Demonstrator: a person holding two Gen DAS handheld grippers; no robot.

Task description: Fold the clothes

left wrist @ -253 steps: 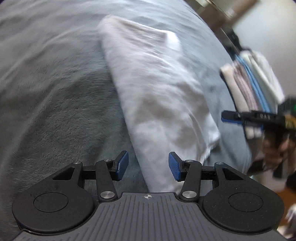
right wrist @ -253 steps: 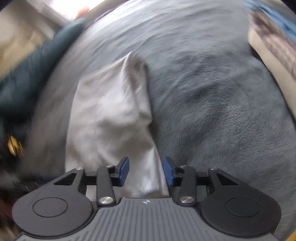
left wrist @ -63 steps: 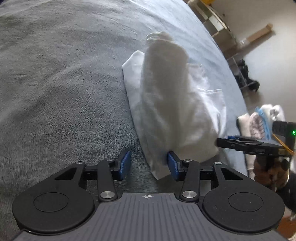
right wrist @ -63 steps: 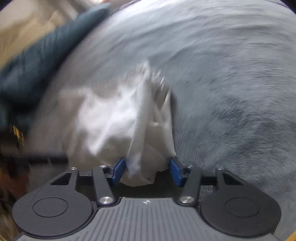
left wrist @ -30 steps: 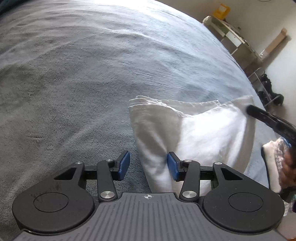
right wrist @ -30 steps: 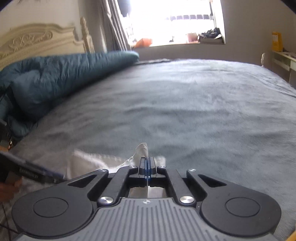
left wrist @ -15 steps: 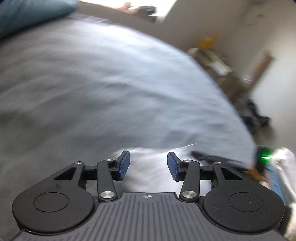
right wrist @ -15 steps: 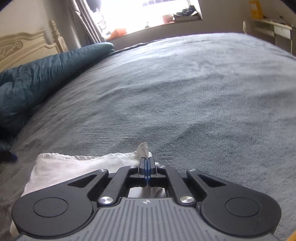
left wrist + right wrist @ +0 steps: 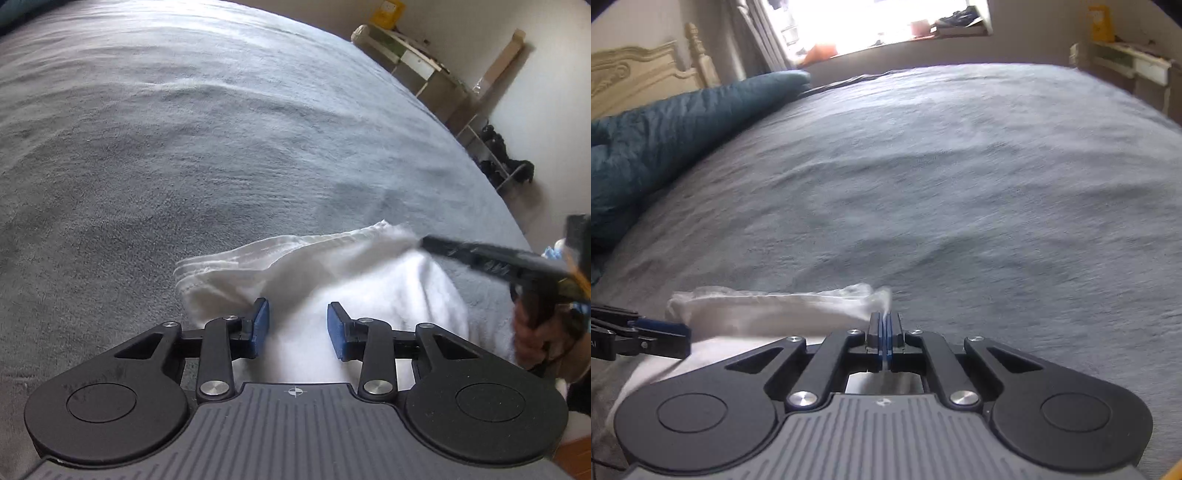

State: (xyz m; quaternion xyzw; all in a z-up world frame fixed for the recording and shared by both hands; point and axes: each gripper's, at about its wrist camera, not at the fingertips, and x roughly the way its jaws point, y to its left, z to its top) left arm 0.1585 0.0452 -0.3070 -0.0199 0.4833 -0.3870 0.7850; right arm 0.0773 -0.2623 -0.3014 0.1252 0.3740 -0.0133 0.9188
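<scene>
Cloth is what I am dealing with: a white garment, already doubled over on itself, lying on the grey blanket of the bed near my edge of it. It looks thin and limp, light enough that a pinch carries it, and it sags wherever nothing supports it. I judge it will slide easily over the fleecy blanket and lose its creases if I drag it, so I want to lift and lay, not pull.

My right gripper is clenched on one far corner of the garment, a small tuft of fabric sticking up past the blue pads, so I count that corner as secured. My left gripper hangs over the other end with its jaws closing. White fabric lies between and under the blue pads, but I see a gap on either side and no pinch yet. From the right wrist view the tip of that left tool sits just beside the stacked hem at the left end.

Best place to take hold, in my judgement, is the layered hem edge at that left corner, catching all layers at once. Grabbing only the top sheet would let the lower ones slump. A teal quilt lies well apart.
</scene>
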